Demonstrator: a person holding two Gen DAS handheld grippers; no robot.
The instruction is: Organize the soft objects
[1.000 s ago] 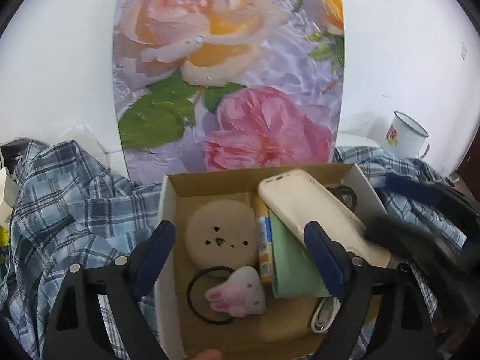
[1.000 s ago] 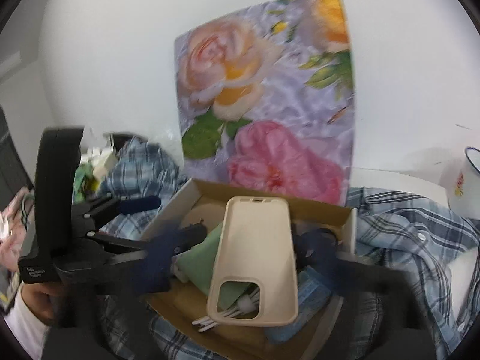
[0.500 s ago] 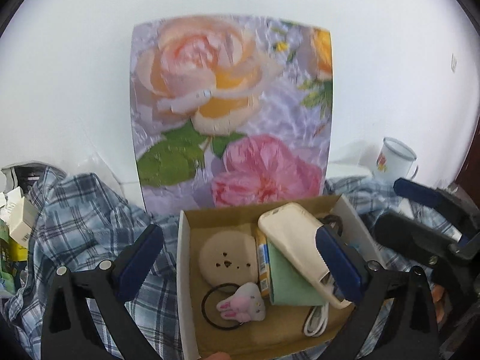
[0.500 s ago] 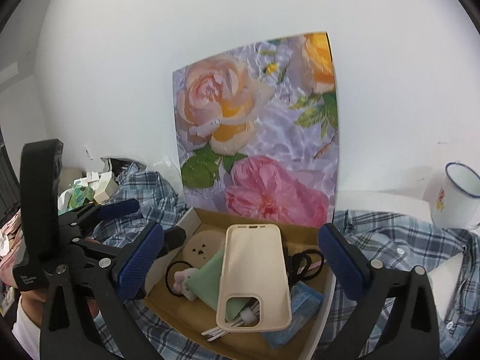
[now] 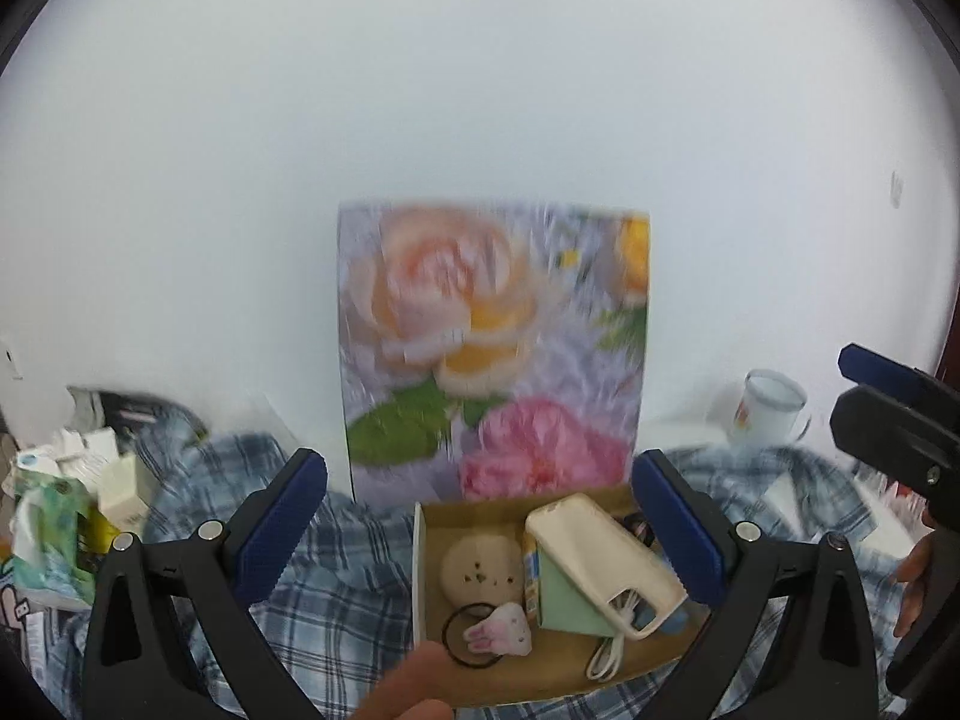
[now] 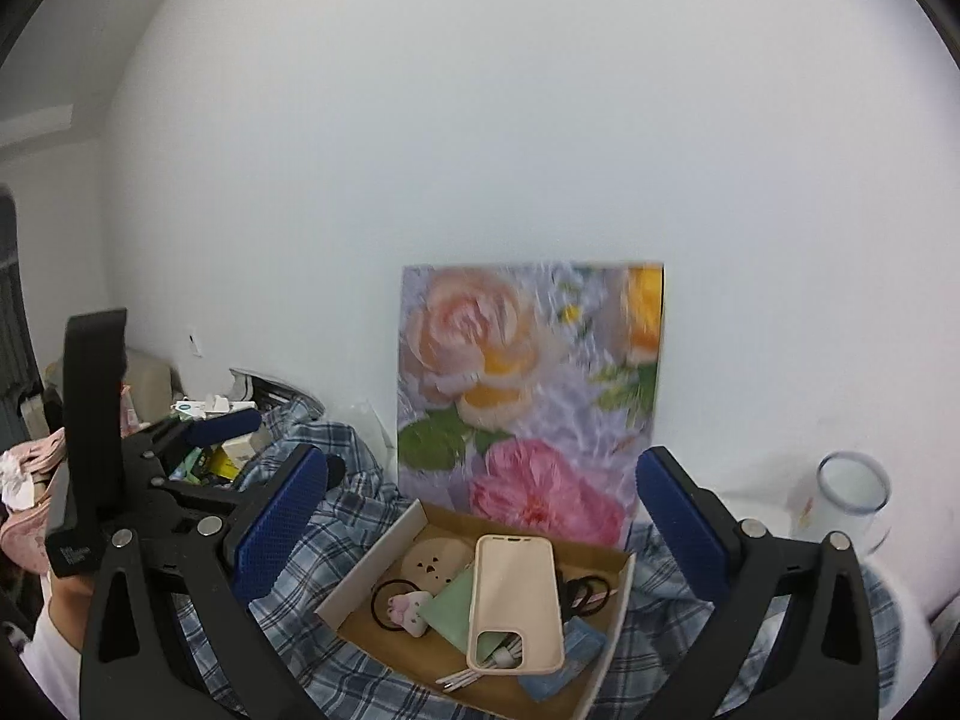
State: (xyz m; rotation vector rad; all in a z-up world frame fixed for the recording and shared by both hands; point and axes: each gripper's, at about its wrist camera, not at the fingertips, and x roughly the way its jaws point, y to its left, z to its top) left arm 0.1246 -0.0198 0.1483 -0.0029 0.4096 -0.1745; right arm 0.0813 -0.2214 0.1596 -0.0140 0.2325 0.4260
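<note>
A shallow cardboard box (image 5: pixel 420 576) (image 6: pixel 384 564) lies on a blue plaid shirt (image 5: pixel 336 594) (image 6: pixel 336 516). Inside it are a cream phone case (image 5: pixel 600 558) (image 6: pixel 516 594), a green cloth (image 5: pixel 567 600) (image 6: pixel 453 606), a round beige puff (image 5: pixel 480 567) (image 6: pixel 435 564), a bunny hair tie (image 5: pixel 501 639) (image 6: pixel 405 609) and a white cable (image 5: pixel 606 657) (image 6: pixel 465 675). My left gripper (image 5: pixel 480 534) hangs open above the box, nothing between its blue pads. My right gripper (image 6: pixel 480 528) is open and empty too, above and before the box. Each gripper shows at the edge of the other's view.
A rose-print board (image 5: pixel 492 348) (image 6: pixel 528 384) leans on the white wall behind the box. An enamel mug (image 5: pixel 771 408) (image 6: pixel 849 495) stands at the right. Small cartons and packets (image 5: pixel 66 498) (image 6: pixel 222 420) pile up at the left. A fingertip (image 5: pixel 414 690) shows at the bottom edge.
Both grippers rose and drew back from the box, which now looks smaller and lower. The left jaws spread wider. The right gripper cleared the phone case it was close over.
</note>
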